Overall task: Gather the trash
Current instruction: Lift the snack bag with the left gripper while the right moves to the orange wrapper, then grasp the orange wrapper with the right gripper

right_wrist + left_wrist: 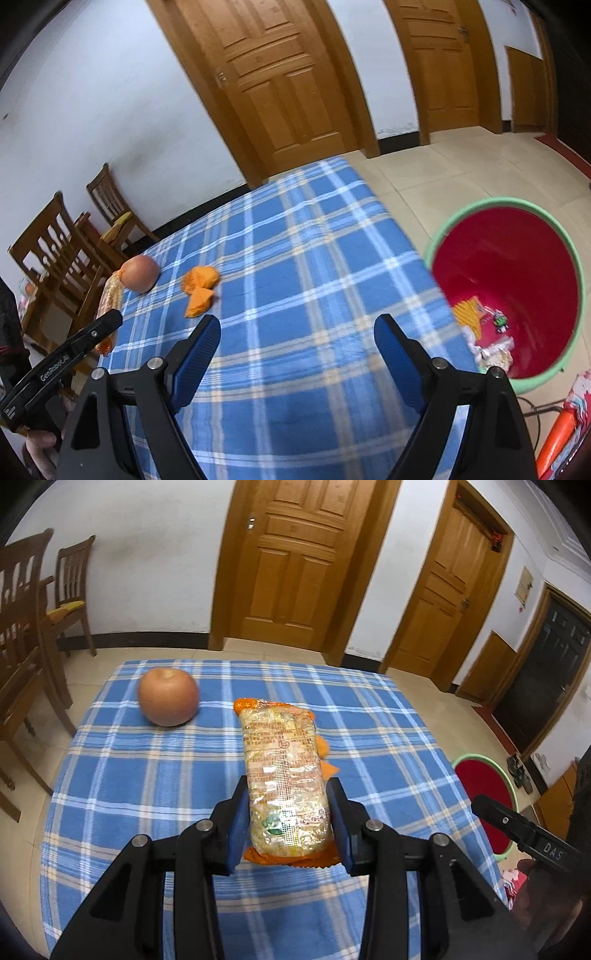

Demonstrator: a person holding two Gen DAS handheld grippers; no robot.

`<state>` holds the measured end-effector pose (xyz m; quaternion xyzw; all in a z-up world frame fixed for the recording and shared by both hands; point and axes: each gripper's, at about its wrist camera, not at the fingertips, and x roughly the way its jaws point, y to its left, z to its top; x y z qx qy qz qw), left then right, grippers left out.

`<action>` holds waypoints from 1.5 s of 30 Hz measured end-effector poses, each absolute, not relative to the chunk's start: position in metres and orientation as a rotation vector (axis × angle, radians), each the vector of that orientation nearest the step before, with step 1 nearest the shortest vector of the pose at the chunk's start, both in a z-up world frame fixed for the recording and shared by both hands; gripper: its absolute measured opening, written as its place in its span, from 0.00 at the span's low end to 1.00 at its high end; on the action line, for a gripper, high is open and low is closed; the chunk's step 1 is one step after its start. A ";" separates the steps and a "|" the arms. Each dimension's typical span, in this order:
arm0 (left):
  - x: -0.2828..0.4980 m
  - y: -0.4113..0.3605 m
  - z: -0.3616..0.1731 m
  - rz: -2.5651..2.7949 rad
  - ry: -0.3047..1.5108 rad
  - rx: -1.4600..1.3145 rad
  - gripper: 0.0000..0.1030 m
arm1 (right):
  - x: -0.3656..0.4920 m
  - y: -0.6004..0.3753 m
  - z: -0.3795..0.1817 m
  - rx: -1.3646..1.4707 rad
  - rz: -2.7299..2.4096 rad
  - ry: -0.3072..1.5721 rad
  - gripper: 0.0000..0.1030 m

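While the left hand carries its load above the checked cloth, here is how things stand.

Left gripper: clamped on the snack packet, blue pads pressing both long sides at its near end; the packet sticks out away from the camera, clear of the cloth as far as the blur lets me judge.

Right gripper: spread wide, nothing between its fingers, hanging over the near right part of the worktop.

Snack packet: clear wrapper with orange ends, seen from the right wrist as a strip at the far left, in front of the round fruit.

Round fruit: sitting at the far left of the blue plaid cloth.

Orange peel: two pieces lying together in the middle-left of the worktop, just right of the fruit and apart from it.

Bin: red inside, green rim, on the floor just off the worktop's right edge, with wrappers already at the bottom.

Chairs: wooden, beyond the left side.
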<state>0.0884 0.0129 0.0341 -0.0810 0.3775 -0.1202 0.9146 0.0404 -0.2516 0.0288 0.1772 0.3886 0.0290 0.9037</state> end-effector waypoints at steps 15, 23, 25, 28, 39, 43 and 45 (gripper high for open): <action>0.108 0.064 0.013 -0.100 0.788 -0.209 0.39 | 0.097 -0.171 0.010 0.227 0.184 0.884 0.84; 0.113 0.069 0.003 -0.099 0.802 -0.229 0.39 | 0.125 -0.143 -0.007 0.198 0.244 0.932 0.73; 0.115 0.071 0.001 -0.102 0.805 -0.232 0.39 | 0.130 -0.136 -0.009 0.186 0.253 0.936 0.70; 0.116 0.071 0.000 -0.107 0.807 -0.238 0.39 | 0.140 -0.126 -0.016 0.162 0.254 0.954 0.64; 0.118 0.069 -0.003 -0.116 0.809 -0.237 0.39 | 0.154 -0.115 -0.027 0.101 0.203 0.974 0.26; 0.117 0.065 -0.003 -0.120 0.809 -0.232 0.39 | 0.154 -0.118 -0.028 0.101 0.193 0.972 0.11; 0.117 0.063 -0.002 -0.124 0.810 -0.228 0.39 | 0.154 -0.122 -0.028 0.120 0.200 0.973 0.08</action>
